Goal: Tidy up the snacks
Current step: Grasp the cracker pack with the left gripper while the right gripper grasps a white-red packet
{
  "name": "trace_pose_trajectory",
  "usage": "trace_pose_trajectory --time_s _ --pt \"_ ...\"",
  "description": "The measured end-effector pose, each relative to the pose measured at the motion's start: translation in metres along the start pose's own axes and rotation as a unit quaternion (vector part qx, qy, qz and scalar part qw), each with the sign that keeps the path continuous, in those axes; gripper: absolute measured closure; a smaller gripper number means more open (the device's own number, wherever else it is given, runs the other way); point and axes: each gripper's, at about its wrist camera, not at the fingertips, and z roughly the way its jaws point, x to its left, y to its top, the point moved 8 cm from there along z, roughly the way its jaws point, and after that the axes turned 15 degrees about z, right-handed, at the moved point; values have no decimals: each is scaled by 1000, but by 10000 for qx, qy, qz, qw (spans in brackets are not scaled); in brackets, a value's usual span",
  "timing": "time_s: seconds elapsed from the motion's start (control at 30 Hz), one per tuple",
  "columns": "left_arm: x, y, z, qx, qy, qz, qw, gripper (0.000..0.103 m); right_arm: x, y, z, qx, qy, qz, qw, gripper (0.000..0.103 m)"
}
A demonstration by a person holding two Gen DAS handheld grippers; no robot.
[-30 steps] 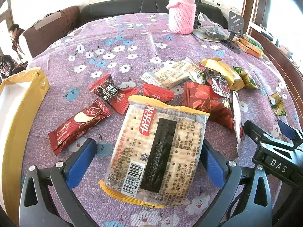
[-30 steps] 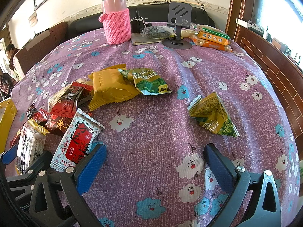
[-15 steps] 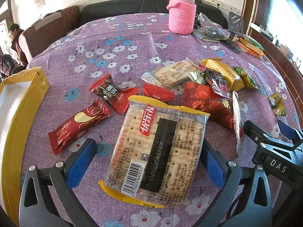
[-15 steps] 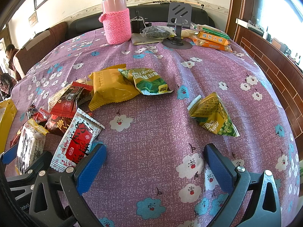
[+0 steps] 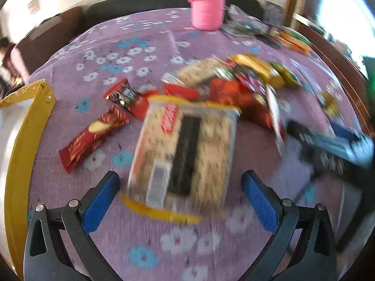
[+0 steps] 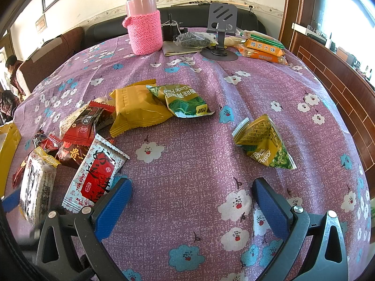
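Both cameras sit low and close over the tabletop (image 6: 199, 164), each looking forward between its own tool's two blue fingers (image 6: 112, 206). The left view is blurred. Both share the snack pile (image 5: 234, 86) and the pink bottle (image 6: 144, 23) at the far edge.

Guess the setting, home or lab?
Likely a home living or dining room: floral tablecloth strewn with snacks, a dark sofa behind the table, a flask in a knitted pink sleeve, framed pictures on the wall.
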Motion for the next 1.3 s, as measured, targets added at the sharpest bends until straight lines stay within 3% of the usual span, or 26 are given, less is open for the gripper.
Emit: trace_pose_trajectory --time_s 0.1,0.23,0.37,0.53,0.7,0.8,0.9,1.0,1.07,1.17,1.3 --pt "-4 -10 -10 5 -280 129 9995 0 0 0 0 1 2 2 10000 0" --pt "7 -31 -43 -348 -999 -366 9937 2 1 -1 1 2 6 -2 10000 0" --pt "40 -51 -77 -799 -1040 -753 9885 1 2 -3 2 50 110 -128 9998 0" --pt "65 -81 -82 -596 -1643 -1266 9764 3 8 -8 2 137 340 -384 9986 0" --pt "61 -81 -100 -939 -1677 -1193 9741 3 8 -4 1 141 648 -321 9973 0" --pt "56 -78 -103 -956 -1817 -1176 9716 3 12 -7 3 84 310 -529 9981 0" --pt "53 -78 -104 -919 -1803 -1160 9724 3 10 -8 0 101 308 -407 9986 0" --pt "53 -81 -102 -876 -1883 -1211 9707 3 11 -10 -1 471 275 -424 9976 0" --pt "50 -82 -98 -747 -2076 -1291 9668 3 13 -13 -6 762 482 -392 9952 0" --pt "43 -82 -95 -717 -2170 -1293 9649 3 8 -13 -17 522 1103 62 9925 0" --pt "41 -78 -103 -844 -2030 -1159 9686 3 18 -19 -11 627 605 -584 9945 0"
